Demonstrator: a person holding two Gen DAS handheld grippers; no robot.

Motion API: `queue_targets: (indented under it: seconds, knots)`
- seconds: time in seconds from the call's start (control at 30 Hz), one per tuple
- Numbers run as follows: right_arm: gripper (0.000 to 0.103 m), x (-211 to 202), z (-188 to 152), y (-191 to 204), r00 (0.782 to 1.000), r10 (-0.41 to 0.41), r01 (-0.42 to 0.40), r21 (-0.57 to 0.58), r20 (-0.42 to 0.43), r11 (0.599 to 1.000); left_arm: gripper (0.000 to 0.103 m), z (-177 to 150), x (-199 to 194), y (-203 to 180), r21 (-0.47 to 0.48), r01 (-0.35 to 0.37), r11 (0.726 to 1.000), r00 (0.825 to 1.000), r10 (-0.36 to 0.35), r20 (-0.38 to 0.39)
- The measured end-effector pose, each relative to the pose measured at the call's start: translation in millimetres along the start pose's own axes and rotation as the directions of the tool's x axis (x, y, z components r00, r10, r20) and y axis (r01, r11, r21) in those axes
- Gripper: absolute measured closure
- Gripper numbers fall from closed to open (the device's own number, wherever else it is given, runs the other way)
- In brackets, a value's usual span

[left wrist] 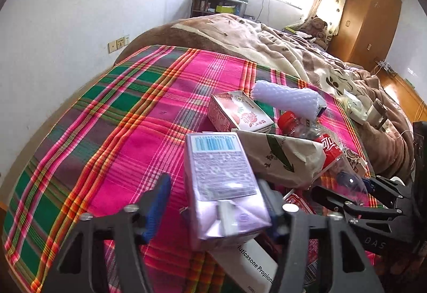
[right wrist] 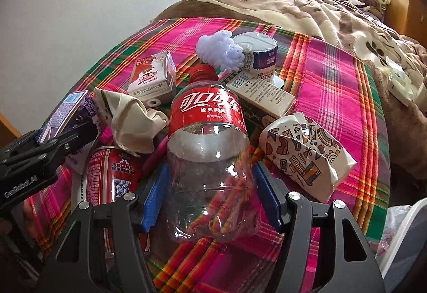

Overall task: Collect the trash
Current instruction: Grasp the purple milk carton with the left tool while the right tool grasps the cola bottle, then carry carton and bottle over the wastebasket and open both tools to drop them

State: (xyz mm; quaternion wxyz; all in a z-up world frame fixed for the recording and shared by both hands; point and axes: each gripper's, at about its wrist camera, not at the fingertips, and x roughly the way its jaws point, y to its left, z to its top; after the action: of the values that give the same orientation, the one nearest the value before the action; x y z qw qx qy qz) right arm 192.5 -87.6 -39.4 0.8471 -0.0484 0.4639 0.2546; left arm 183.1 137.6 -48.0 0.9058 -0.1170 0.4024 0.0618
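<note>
Trash lies piled on a plaid cloth [left wrist: 128, 116] over a bed. My left gripper [left wrist: 213, 202] stands open around a purple drink carton [left wrist: 221, 180]; its right finger touches the carton, its left finger [left wrist: 157, 202] stands apart. My right gripper [right wrist: 210, 194] is shut on an empty clear cola bottle [right wrist: 208, 148] with a red label, which also shows in the left wrist view [left wrist: 328, 151]. The purple carton appears at the left of the right wrist view [right wrist: 69, 111].
A pink milk carton [left wrist: 237, 112], crumpled paper bag [left wrist: 280, 156], white foam net [left wrist: 288, 99], red can [right wrist: 112, 175], patterned paper box [right wrist: 304, 154], cardboard box [right wrist: 261, 95], paper cup [right wrist: 259, 55], white medicine box [left wrist: 250, 266]. Brown blanket [left wrist: 280, 47] behind, wardrobe [left wrist: 371, 18] far right.
</note>
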Motion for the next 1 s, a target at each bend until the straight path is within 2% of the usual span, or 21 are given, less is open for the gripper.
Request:
queue_targets:
  seconds: [0.07, 0.1, 0.27, 0.57, 0.7, 1.0]
  knots:
    - [0.038, -0.1, -0.1, 0.2, 1.0, -0.003, 0.003, 0.003, 0.008, 1.0, 0.062, 0.3, 1.0, 0.6, -0.003, 0.012, 1.0, 1.0, -0.012, -0.001]
    - [0.039, -1.0, -1.0, 0.8, 1.0, -0.004, 0.004, 0.009, 0.013, 1.0, 0.062, -0.5, 0.4, 0.6, -0.003, 0.018, 1.0, 1.0, -0.018, 0.0]
    - [0.039, -5.7, -4.2, 0.0, 0.999, -0.005, 0.004, 0.029, 0.045, 1.0, 0.062, -2.8, -6.3, 0.6, 0.003, 0.022, 1.0, 1.0, -0.022, 0.021]
    - [0.039, -23.9, -10.7, -2.7, 0.99, 0.052, -0.063, 0.079, 0.13, 0.995, 0.062, -8.2, -36.4, 0.1, 0.008, 0.055, 0.998, 0.995, -0.056, 0.079]
    - [0.039, -34.4, -12.9, -2.5, 0.987, 0.043, -0.057, 0.085, 0.156, 0.995, 0.062, -8.8, -52.8, -8.1, 0.026, 0.067, 0.997, 0.991, -0.069, 0.111]
    - [0.039, -70.4, -29.1, -7.4, 0.97, 0.007, -0.035, 0.114, 0.241, 0.993, 0.062, -16.2, -87.0, -41.0, 0.096, 0.134, 0.986, 0.977, -0.148, 0.154]
